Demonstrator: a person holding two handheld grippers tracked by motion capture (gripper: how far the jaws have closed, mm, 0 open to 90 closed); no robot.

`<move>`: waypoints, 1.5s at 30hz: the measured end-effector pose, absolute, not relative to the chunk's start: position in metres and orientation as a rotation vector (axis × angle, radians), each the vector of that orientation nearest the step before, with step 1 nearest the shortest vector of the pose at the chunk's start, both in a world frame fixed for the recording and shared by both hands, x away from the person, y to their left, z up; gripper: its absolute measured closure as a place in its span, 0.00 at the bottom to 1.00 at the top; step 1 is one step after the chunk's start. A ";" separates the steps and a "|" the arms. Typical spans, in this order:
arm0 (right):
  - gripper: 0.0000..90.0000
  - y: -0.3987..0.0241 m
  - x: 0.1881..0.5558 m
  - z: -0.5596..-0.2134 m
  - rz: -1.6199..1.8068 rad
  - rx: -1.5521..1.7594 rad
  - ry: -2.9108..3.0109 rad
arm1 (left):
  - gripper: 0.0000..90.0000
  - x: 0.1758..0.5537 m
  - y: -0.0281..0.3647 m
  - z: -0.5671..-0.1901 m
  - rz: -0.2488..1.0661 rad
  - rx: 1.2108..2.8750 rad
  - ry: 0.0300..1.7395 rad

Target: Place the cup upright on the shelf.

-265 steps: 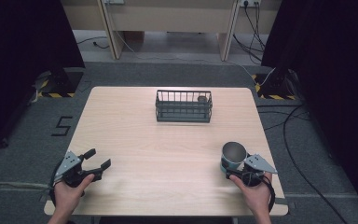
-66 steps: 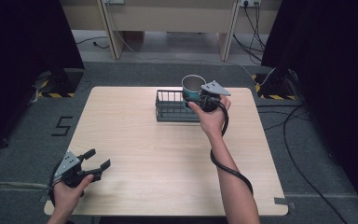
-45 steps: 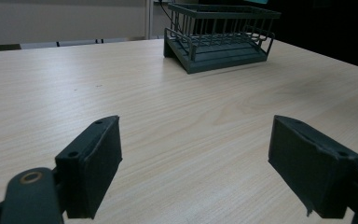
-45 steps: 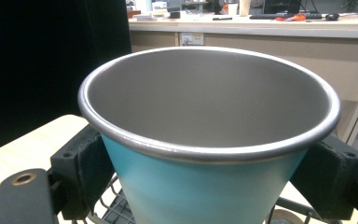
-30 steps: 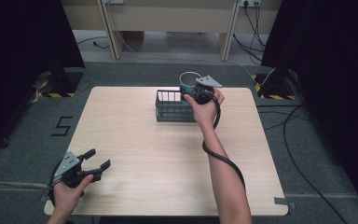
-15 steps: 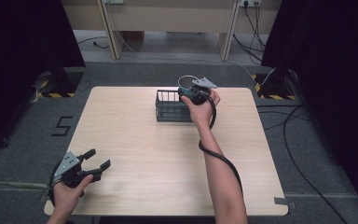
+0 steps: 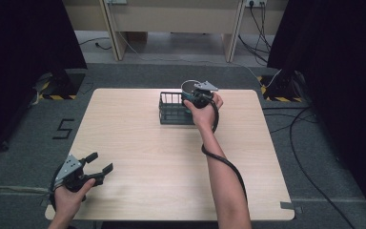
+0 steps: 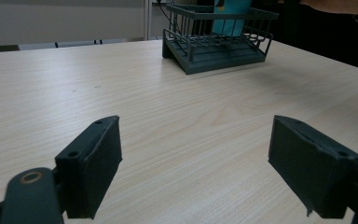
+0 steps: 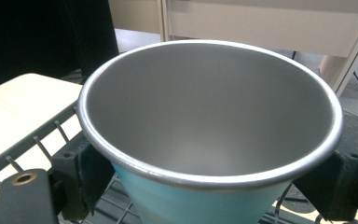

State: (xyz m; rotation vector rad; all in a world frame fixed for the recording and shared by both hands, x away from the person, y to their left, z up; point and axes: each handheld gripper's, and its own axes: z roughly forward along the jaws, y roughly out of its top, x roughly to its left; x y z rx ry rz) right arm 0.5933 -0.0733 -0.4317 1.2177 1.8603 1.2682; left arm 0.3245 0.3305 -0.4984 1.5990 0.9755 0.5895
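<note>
The table (image 7: pixel 138 157) is seen from above, while the wire basket (image 7: pixel 171 109) is shared by both low, jaw-level gripper views.

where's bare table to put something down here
Most of the table is bare: the whole stretch between the basket at the far edge and the left gripper at the near left corner, plus the right side past the forearm. It is crowded only at the basket, where the right gripper holds the cup.

A pale wooden table (image 7: pixel 138 143) stands on grey carpet (image 7: pixel 314 157) — black cables (image 7: pixel 310 119) trail at right, hazard-striped tape (image 7: pixel 52 97) marks the floor beyond, dark curtains (image 7: pixel 24 38) flanking.
</note>
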 end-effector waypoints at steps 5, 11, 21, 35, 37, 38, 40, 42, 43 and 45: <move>0.16 -0.072 0.594 -0.435 1.236 1.210 1.878 | 0.18 0.325 0.331 -0.498 0.589 1.599 0.976; 0.15 -0.070 0.593 -0.435 1.246 1.204 1.872 | 0.18 0.325 0.331 -0.499 0.588 1.599 0.976; 0.14 -0.073 0.586 -0.438 1.274 1.213 1.865 | 0.18 0.325 0.330 -0.499 0.585 1.601 0.975; 0.14 -0.082 0.571 -0.439 1.289 1.215 1.866 | 0.18 0.325 0.329 -0.499 0.585 1.604 0.975; 0.14 -0.083 0.569 -0.438 1.290 1.213 1.867 | 0.18 0.325 0.329 -0.499 0.585 1.604 0.975; 0.14 -0.084 0.568 -0.438 1.291 1.215 1.867 | 0.18 0.325 0.329 -0.499 0.585 1.604 0.975; 0.14 -0.085 0.565 -0.438 1.291 1.220 1.872 | 0.18 0.325 0.329 -0.499 0.586 1.604 0.975; 0.13 -0.087 0.563 -0.438 1.286 1.211 1.881 | 0.18 0.325 0.329 -0.499 0.586 1.603 0.975; 0.13 -0.088 0.561 -0.438 1.289 1.209 1.876 | 0.18 0.325 0.329 -0.499 0.586 1.604 0.975; 0.13 -0.090 0.559 -0.437 1.296 1.209 1.870 | 0.18 0.325 0.329 -0.499 0.587 1.606 0.973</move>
